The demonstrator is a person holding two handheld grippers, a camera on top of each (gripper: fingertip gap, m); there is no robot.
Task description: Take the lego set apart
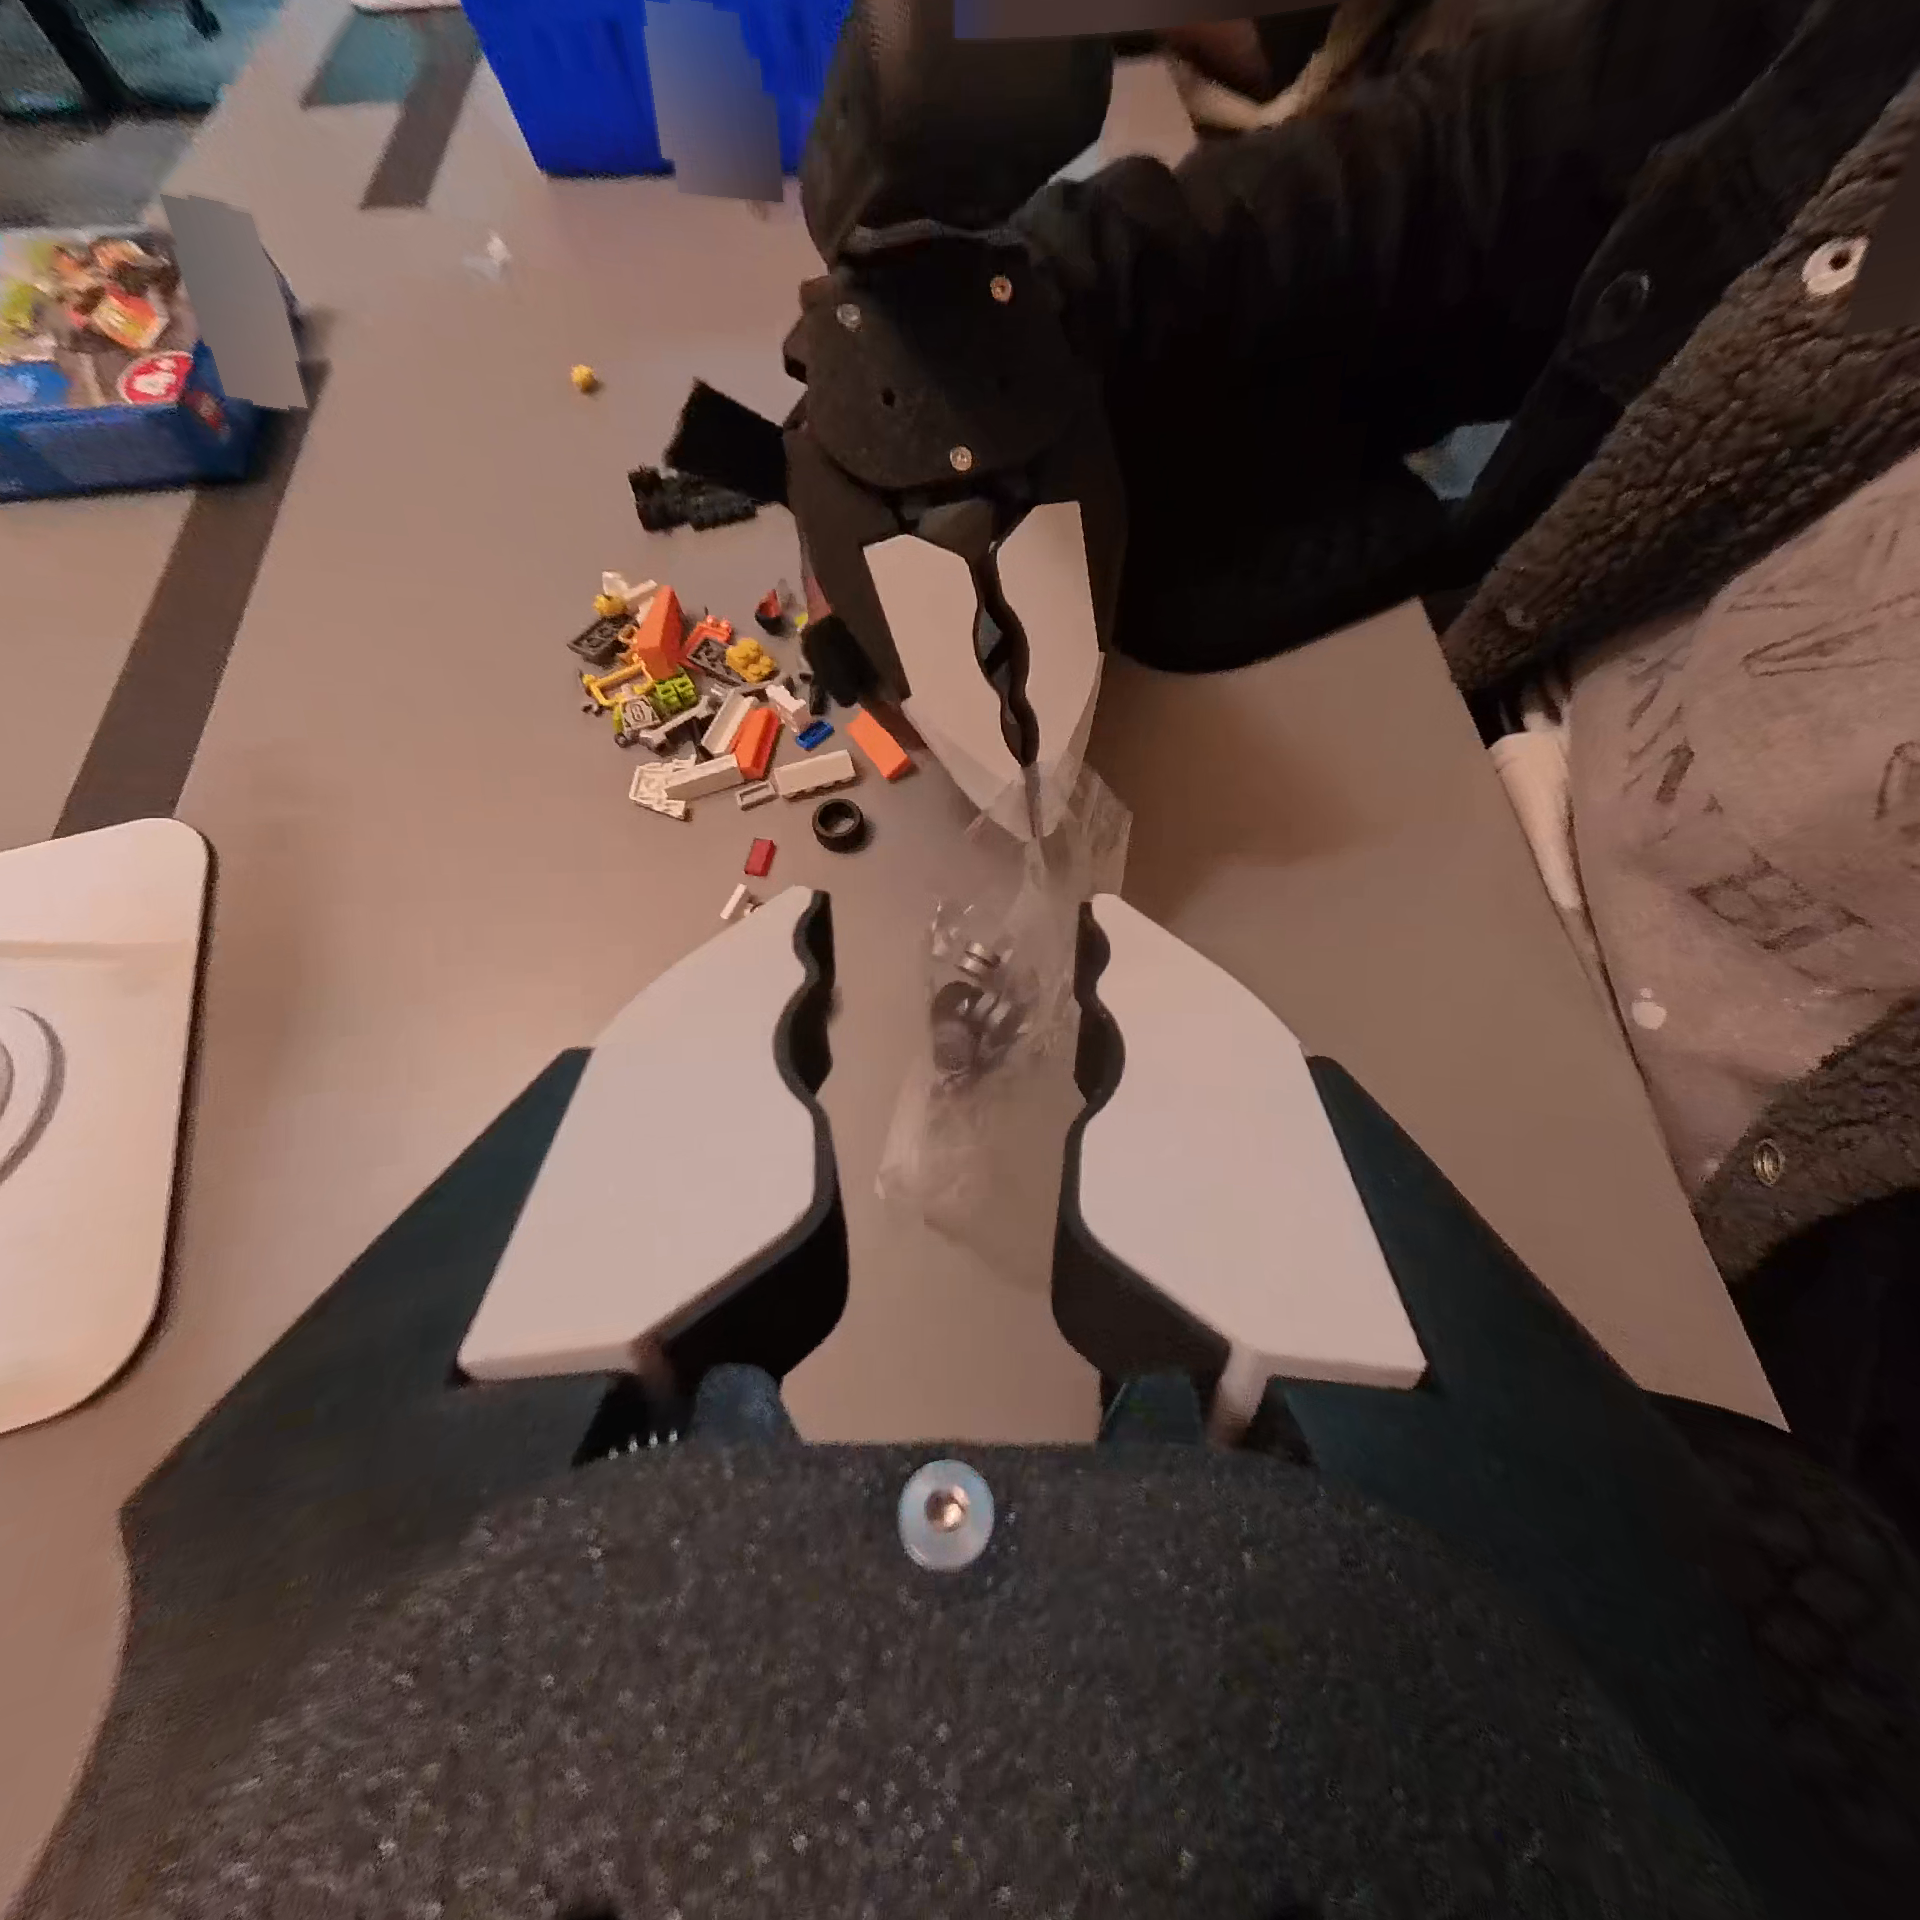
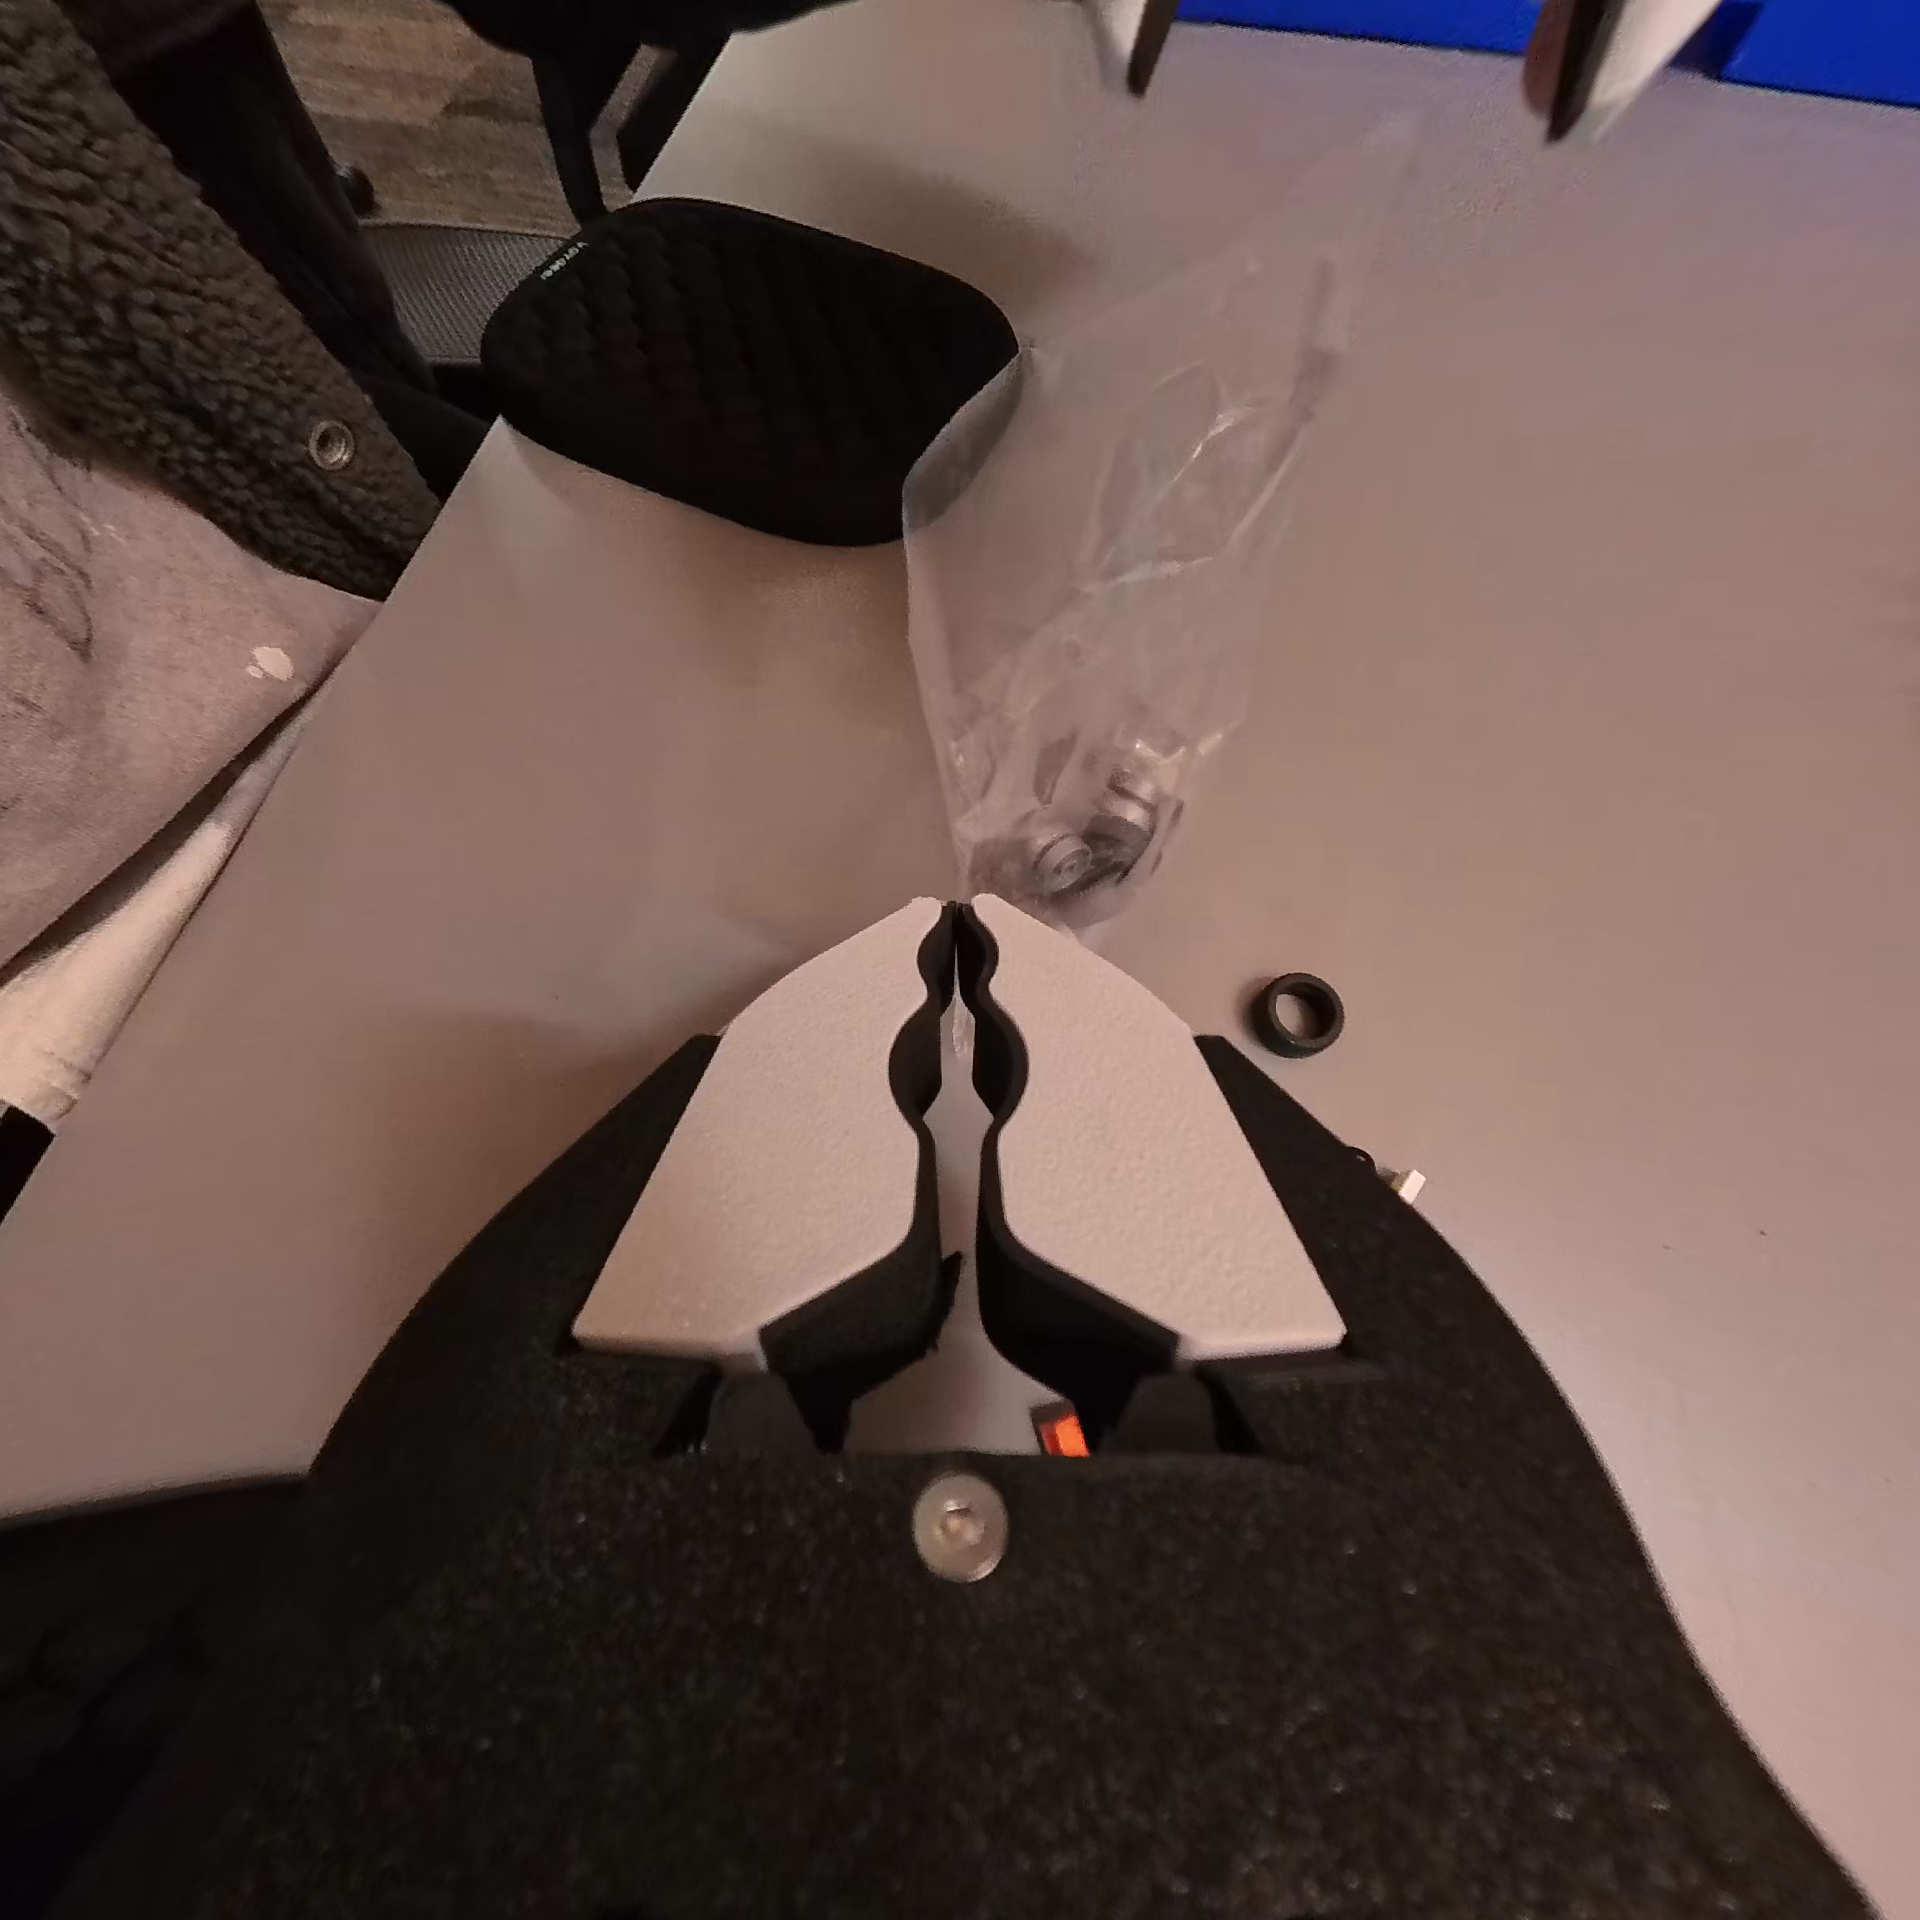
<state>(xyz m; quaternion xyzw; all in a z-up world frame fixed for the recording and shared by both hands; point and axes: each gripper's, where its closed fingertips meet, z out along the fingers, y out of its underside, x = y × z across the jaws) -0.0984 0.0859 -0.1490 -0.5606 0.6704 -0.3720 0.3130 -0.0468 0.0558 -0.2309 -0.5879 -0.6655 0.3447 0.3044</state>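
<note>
A clear plastic bag (image 1: 977, 1049) holds a few grey and black wheel parts (image 1: 971, 1003). My right gripper (image 1: 1029, 800) is shut on one end of the bag. The rest of the bag reaches down between the fingers of my open left gripper (image 1: 956, 914), close to its right finger, and the fingers do not clamp it. In the right wrist view my right gripper (image 2: 956, 912) is shut, with the bag (image 2: 1101, 623) stretching ahead toward the left gripper's tips (image 2: 1351, 62) at the top edge. A pile of loose lego pieces (image 1: 717, 696) lies on the grey table (image 1: 416, 623).
A black tyre ring (image 1: 842, 828) (image 2: 1299, 1016) and a red piece (image 1: 761, 855) lie near the pile. Black pieces (image 1: 686, 499) sit farther back. A lego box (image 1: 104, 374) and a white pad (image 1: 83, 1091) are left, a blue bin (image 1: 623, 83) behind. A person's coat (image 1: 1714, 727) borders the right table edge. A black pad (image 2: 748, 364) lies at that edge. Across from one pair of fingers to the other is roughly 11 cm. The red piece (image 1: 761, 855) is about 12 cm from my right fingertips and 20 cm from my left.
</note>
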